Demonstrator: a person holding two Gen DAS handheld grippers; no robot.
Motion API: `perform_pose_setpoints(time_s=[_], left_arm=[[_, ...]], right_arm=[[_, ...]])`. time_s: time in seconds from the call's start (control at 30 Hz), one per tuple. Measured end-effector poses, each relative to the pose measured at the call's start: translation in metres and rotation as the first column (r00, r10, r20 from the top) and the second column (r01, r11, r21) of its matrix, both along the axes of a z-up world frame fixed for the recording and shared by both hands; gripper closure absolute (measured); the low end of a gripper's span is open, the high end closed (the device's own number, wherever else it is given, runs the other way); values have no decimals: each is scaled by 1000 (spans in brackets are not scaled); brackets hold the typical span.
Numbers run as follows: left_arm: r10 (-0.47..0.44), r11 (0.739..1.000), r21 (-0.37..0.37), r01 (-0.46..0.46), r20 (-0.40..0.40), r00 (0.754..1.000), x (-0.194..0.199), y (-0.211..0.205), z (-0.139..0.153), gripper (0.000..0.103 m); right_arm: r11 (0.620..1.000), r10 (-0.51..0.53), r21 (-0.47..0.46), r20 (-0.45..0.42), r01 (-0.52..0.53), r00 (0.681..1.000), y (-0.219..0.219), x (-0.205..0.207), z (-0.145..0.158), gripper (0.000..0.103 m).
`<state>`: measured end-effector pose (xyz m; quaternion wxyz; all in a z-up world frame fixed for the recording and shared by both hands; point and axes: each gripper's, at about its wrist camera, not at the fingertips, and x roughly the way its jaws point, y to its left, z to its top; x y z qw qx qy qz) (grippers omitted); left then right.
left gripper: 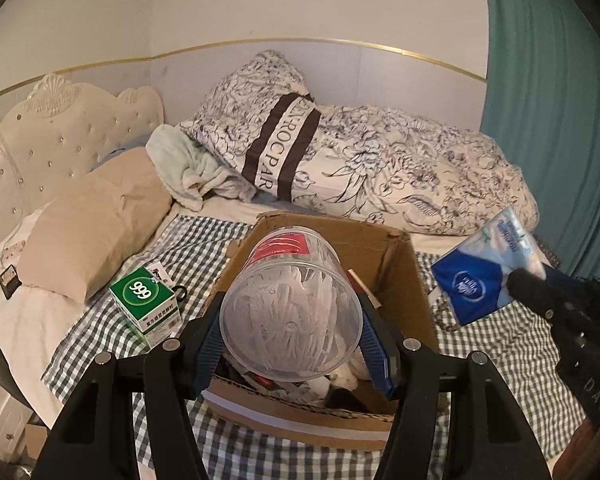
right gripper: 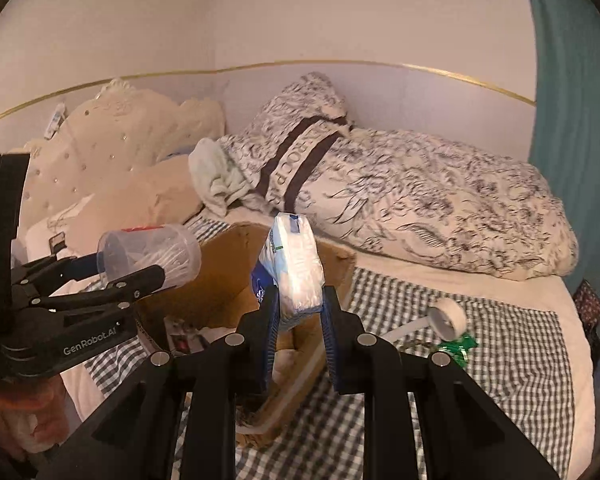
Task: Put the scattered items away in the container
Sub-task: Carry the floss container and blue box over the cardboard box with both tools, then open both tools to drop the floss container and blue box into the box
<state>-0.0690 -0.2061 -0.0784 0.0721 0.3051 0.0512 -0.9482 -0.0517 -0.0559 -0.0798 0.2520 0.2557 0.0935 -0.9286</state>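
My left gripper [left gripper: 292, 344] is shut on a clear round tub of cotton swabs [left gripper: 290, 312] and holds it above the open cardboard box [left gripper: 404, 276] on the checked bedspread. The tub also shows in the right wrist view [right gripper: 152, 252]. My right gripper [right gripper: 298, 320] is shut on a blue and white tissue pack [right gripper: 296, 268], held up beside the box's right wall [right gripper: 220, 280]; the pack shows in the left wrist view [left gripper: 480, 272]. The box holds several small items. A green "999" box [left gripper: 146, 304] lies on the bed left of the cardboard box.
A white tape roll [right gripper: 448, 318] and a green wrapper [right gripper: 460, 346] lie on the checked cloth right of the box. A tan pillow [left gripper: 96, 216], a floral duvet [left gripper: 400, 168], a padded headboard [left gripper: 52, 136] and a teal curtain [left gripper: 560, 100] surround the area.
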Motion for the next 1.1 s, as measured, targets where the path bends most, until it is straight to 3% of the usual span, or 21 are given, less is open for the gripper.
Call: perform_pose_setpoints(time_s=[0.47, 0.83, 0.9, 1.03, 1.1], left_arm=[[-8, 1000, 28, 4, 123, 992, -41, -18, -54, 41], [-8, 999, 39, 2, 158, 987, -47, -23, -68, 40], [-6, 999, 44, 0, 153, 988, -46, -23, -65, 40], [-5, 999, 51, -2, 126, 992, -40, -21, -56, 36], [-4, 999, 52, -2, 113, 994, -37, -19, -49, 34]], right_arm=[[997, 52, 57, 136, -60, 989, -38, -39, -58, 82], [993, 51, 92, 179, -69, 982, -50, -45, -79, 82], [993, 48, 96, 173, -65, 984, -48, -43, -79, 80], [995, 26, 89, 142, -39, 989, -39, -37, -72, 64], [997, 19, 76, 137, -29, 990, -33, -34, -67, 63]])
